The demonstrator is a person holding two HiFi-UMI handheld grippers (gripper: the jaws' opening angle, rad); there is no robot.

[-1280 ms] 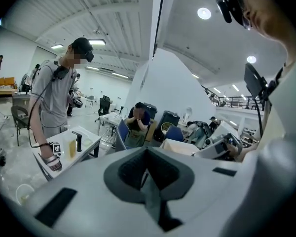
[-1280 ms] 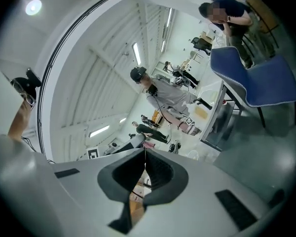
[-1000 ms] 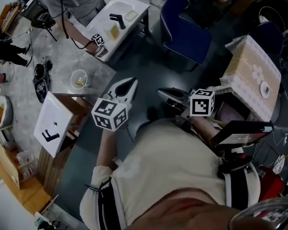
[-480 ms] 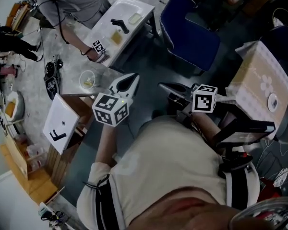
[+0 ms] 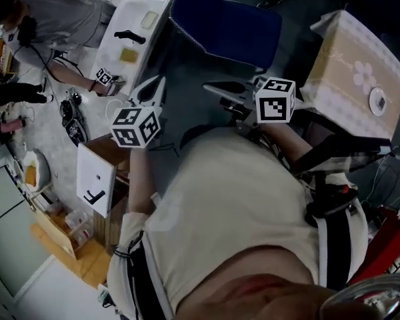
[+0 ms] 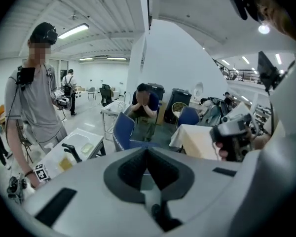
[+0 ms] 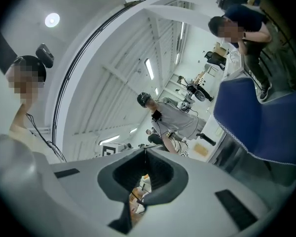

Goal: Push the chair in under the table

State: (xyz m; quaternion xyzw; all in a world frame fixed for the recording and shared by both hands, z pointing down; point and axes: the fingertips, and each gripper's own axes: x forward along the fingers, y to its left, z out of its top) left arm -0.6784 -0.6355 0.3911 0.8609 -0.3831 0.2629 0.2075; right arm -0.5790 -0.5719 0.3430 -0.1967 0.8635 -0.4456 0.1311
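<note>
Checker: Head view, quick?

Annotator: Blue chair (image 5: 227, 19) at top centre on the dark floor, between a white desk (image 5: 161, 4) at left and a cloth-covered desk (image 5: 357, 65) at right. It stands apart from the cloth-covered desk, not tucked under it. Left gripper (image 5: 159, 82) and right gripper (image 5: 208, 86) are both held out in front of the person's body, tips toward the chair, touching nothing.

Checker: Left gripper view?

Annotator: Jaws pressed together, nothing between them. Chair is ahead beyond the tips, with the cloth-covered desk just right of it. White desk at lower left, a person in a grey shirt (image 6: 34, 107) standing by it. A seated person (image 6: 145, 105) is behind the chair. The right gripper shows at the right edge, in a hand.

Checker: Right gripper view?

Annotator: Picture is tilted. Jaws closed here too, and empty. The chair fills the right side, not touching the jaws. Grey-shirted person and white desk sit past it.

Checker: Chair contact?

Annotator: Neither gripper is on it.
</note>
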